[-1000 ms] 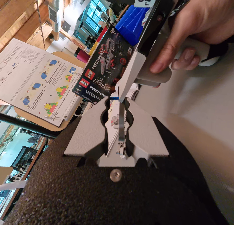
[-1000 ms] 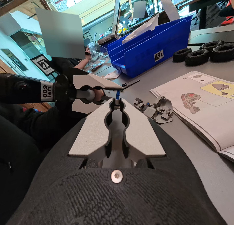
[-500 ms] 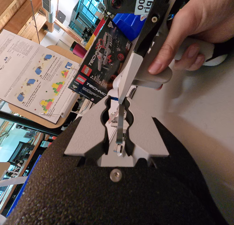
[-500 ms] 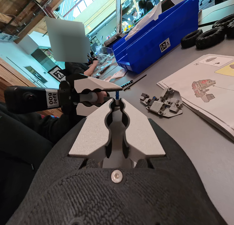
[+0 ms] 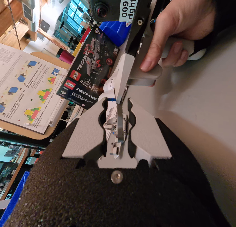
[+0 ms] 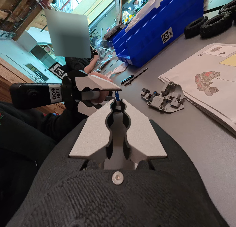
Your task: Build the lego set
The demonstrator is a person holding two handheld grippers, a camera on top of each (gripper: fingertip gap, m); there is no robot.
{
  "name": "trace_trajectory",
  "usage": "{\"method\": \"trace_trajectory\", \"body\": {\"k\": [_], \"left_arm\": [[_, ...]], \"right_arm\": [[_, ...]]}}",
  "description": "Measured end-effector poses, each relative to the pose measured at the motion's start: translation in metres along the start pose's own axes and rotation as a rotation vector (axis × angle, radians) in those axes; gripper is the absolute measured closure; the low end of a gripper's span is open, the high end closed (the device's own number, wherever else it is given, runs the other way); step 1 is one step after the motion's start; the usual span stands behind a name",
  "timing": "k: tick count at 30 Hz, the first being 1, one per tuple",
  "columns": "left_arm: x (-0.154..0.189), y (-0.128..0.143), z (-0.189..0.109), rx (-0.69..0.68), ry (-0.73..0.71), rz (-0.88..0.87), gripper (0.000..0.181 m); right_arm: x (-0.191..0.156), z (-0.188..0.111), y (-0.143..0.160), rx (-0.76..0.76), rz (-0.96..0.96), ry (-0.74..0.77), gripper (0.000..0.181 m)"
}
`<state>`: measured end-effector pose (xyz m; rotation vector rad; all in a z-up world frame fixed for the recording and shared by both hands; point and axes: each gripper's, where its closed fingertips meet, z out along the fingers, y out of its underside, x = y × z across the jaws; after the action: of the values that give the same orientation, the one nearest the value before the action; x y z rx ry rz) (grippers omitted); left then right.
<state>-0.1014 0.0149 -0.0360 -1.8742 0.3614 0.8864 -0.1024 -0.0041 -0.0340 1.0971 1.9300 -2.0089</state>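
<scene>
My right gripper (image 6: 117, 100) is shut on the end of a thin grey beam (image 6: 108, 97), and a blue pin (image 6: 116, 95) sticks up out of that end. In the left wrist view the beam (image 5: 120, 125) runs edge-on down the middle of my left gripper (image 5: 117, 98). Its jaws stand apart on either side of the beam. The blue pin (image 5: 111, 99) points at the left fingertip and touches it or nearly does. The right gripper's finger (image 5: 123, 77) comes down from above, held by a hand. A grey part-built assembly (image 6: 164, 102) lies on the table.
An open instruction booklet (image 6: 204, 86) lies right of the assembly. A blue bin (image 6: 153, 33), black tyres (image 6: 210, 24) and a black axle (image 6: 135, 75) lie farther back. A person sits across the table. The set's box (image 5: 92, 72) and a clipboard sheet (image 5: 25, 86) stand behind. The grippers are tip to tip, or close to it.
Both grippers have swung together, so the background has shifted in both views. The beam and pin stay in the same place between the jaws.
</scene>
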Motion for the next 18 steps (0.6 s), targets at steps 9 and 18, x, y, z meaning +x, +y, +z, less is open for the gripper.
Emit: {"method": "trace_trajectory", "body": {"k": [9,18], "left_arm": [[-0.0018,0.0019,-0.001,-0.023,-0.008,0.037,0.162],[0.0011,0.0065,-0.0003,-0.058,0.016,0.015,0.163]], "right_arm": [[0.0003,0.0008,0.002,-0.016,0.005,0.0,0.175],[0.0045,0.0021,0.0066,-0.056,-0.013,0.037,0.175]]}}
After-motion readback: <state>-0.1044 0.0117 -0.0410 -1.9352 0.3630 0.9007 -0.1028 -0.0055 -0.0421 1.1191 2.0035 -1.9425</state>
